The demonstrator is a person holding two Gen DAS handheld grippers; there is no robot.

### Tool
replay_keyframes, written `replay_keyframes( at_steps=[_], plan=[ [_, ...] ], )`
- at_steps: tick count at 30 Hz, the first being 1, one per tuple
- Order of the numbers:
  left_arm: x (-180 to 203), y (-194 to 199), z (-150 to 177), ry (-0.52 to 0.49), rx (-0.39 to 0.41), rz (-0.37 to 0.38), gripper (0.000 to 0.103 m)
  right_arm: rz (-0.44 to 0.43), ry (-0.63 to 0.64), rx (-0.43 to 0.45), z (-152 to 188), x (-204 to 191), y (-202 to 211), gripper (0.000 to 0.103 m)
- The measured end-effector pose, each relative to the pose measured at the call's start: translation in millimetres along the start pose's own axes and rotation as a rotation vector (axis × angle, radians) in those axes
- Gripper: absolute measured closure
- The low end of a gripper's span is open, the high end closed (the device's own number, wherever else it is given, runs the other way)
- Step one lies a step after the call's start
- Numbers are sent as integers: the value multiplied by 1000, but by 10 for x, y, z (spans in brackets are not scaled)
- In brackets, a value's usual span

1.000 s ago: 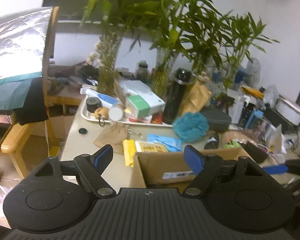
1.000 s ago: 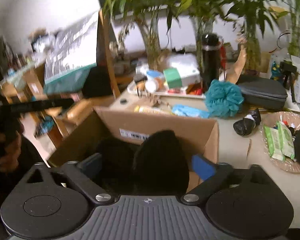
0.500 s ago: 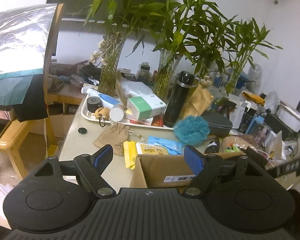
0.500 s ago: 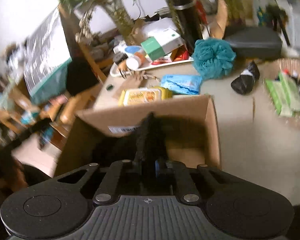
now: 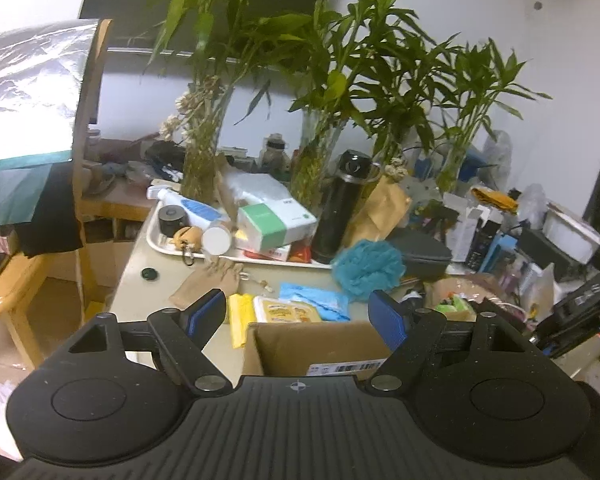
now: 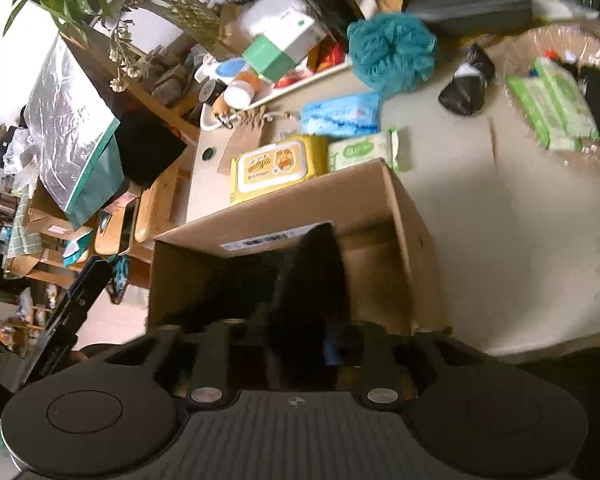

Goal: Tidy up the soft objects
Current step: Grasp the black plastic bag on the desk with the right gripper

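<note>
My right gripper [image 6: 298, 344] is shut on a black soft cloth item [image 6: 312, 276] and holds it over the open cardboard box [image 6: 364, 200]. More dark fabric lies inside the box. My left gripper [image 5: 298, 314] is open and empty, hovering above the box's near-left edge [image 5: 320, 340]. A teal bath pouf [image 6: 392, 52] [image 5: 368, 266], a yellow wipes pack [image 6: 278, 166] [image 5: 286, 314], a blue tissue pack [image 6: 340, 114] and a pale green wipes pack [image 6: 362, 152] lie on the table beyond the box.
A white tray [image 5: 160, 246] of bottles and boxes, a black flask [image 5: 340, 208], plant vases and a grey case [image 6: 468, 8] crowd the far side. A wicker basket [image 6: 548, 36] with green wipes stands at right. A small black bundle [image 6: 466, 86] lies beside it.
My right gripper closed on the black cloth in the box and has tilted and lifted it. My left gripper stayed open and drifted back slightly.
</note>
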State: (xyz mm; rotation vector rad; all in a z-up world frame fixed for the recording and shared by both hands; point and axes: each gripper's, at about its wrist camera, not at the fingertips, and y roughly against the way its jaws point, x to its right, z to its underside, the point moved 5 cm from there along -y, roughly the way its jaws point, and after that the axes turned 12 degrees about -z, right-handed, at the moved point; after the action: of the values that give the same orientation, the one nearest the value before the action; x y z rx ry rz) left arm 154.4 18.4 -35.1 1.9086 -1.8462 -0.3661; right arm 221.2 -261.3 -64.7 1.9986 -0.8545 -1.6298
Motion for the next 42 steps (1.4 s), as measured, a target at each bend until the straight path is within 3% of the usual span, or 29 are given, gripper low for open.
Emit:
replay_keyframes(
  at_steps=[3, 6, 11, 16, 31, 42],
  plan=[
    [-44, -19, 9, 0, -15, -13, 25, -26, 100, 46, 50, -94, 40, 22],
    [-76, -48, 25, -7, -39, -28, 25, -45, 211, 109, 72, -170, 99, 10],
    [-110, -107, 27, -7, -82, -37, 25, 10, 375, 257, 35, -190, 195, 0],
    [-84, -180, 9, -12, -122, -31, 25, 140, 450, 335, -71, -42, 168, 0],
    [163, -496, -471, -162, -41, -2, 25, 301, 436, 513, -481, 372, 280, 0],
    [-77, -780, -452, -129, -36, -46, 25, 307, 421, 560, -815, 861, -58, 0]
  ],
)
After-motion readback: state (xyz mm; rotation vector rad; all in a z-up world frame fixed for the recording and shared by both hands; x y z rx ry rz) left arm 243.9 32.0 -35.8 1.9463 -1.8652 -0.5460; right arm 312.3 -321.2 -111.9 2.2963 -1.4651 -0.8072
